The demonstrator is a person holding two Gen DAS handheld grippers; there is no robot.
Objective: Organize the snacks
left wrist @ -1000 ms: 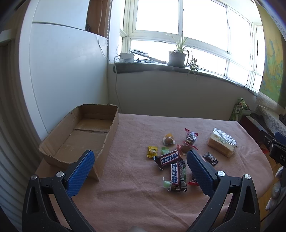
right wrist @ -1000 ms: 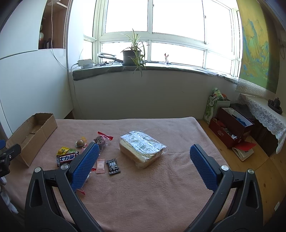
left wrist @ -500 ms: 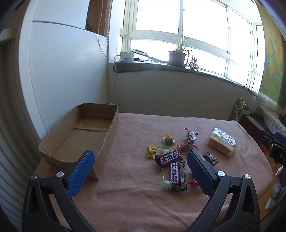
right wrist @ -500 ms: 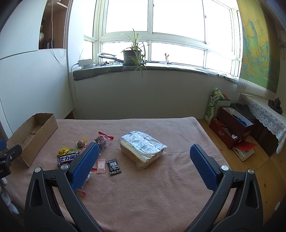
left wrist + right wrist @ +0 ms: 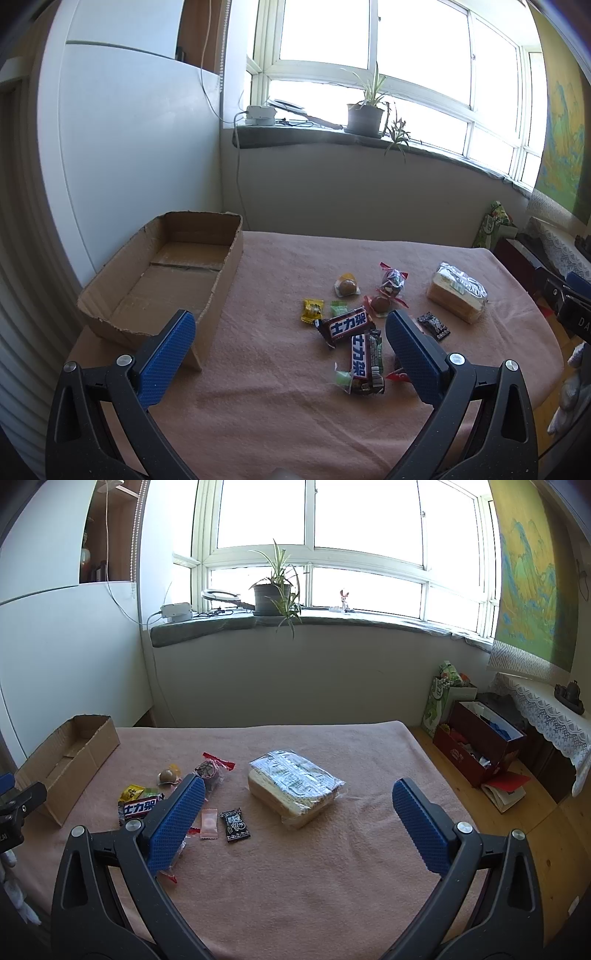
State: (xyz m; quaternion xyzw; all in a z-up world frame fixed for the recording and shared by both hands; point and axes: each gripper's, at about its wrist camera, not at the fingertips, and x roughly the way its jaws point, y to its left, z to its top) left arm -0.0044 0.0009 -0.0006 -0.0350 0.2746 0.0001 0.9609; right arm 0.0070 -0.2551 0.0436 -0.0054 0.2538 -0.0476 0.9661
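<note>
Blue textured pads line both tools; the left gripper (image 5: 290, 330) stands with jaws spread wide and nothing between them, low in the left wrist view above the pink cloth (image 5: 280, 417); the right gripper (image 5: 297, 797) is likewise wide apart and holds nothing. Just beyond the left gripper, centre of frame, lie two dark chocolate bars (image 5: 352, 341) — one angled, one near upright, touching at their ends; a yellow candy (image 5: 312, 310) and a green sweet (image 5: 338, 307) sit beside them. Right of the bars lies a small black packet (image 5: 434, 325). Farther back: a round brown sweet (image 5: 347, 287) and a red-ended wrapped sweet (image 5: 393, 277). At centre right rests the wrapped sandwich (image 5: 456, 291), apart from the cluster. At left, the open cardboard box (image 5: 110, 291) stands on the cloth — its interior bare. In the right wrist view a pink sachet (image 5: 208, 823) lies just beside the black packet.
</note>
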